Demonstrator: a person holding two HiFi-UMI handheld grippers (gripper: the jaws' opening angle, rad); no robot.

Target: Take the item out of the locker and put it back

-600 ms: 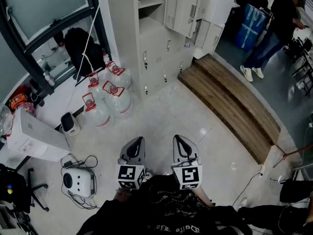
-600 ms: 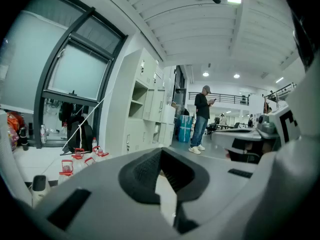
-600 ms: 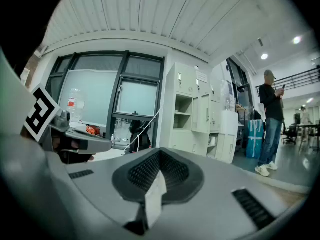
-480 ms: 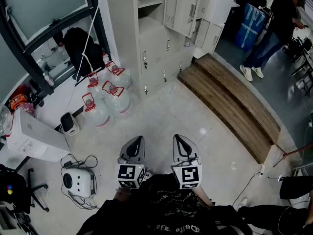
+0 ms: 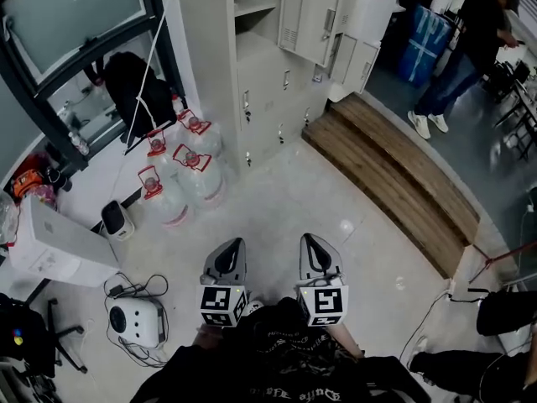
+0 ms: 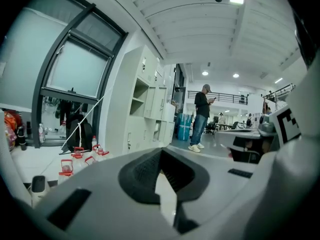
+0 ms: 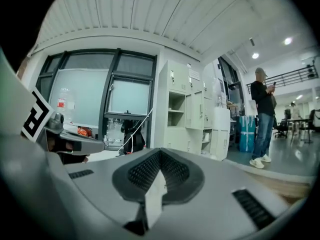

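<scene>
The pale grey lockers (image 5: 262,78) stand across the floor at the top of the head view. One upper compartment (image 5: 254,2) is open with its door (image 5: 314,13) swung out, and I see no item inside from here. My left gripper (image 5: 228,261) and right gripper (image 5: 316,257) are held side by side low over the tiled floor, far short of the lockers. Both are shut with nothing between their jaws. The left gripper view shows the left gripper (image 6: 161,153) pointing towards the lockers (image 6: 144,115). The right gripper (image 7: 159,155) faces the lockers (image 7: 187,120) too.
Several water jugs with red handles (image 5: 186,173) stand left of the lockers. A wooden step (image 5: 394,175) runs diagonally on the right. A person (image 5: 471,47) stands at the far right by a blue bin (image 5: 428,39). A white appliance with cables (image 5: 134,319) lies at my left.
The head view has shifted slightly, so the room sits a little lower and to the left. Both grippers stay shut and side by side.
</scene>
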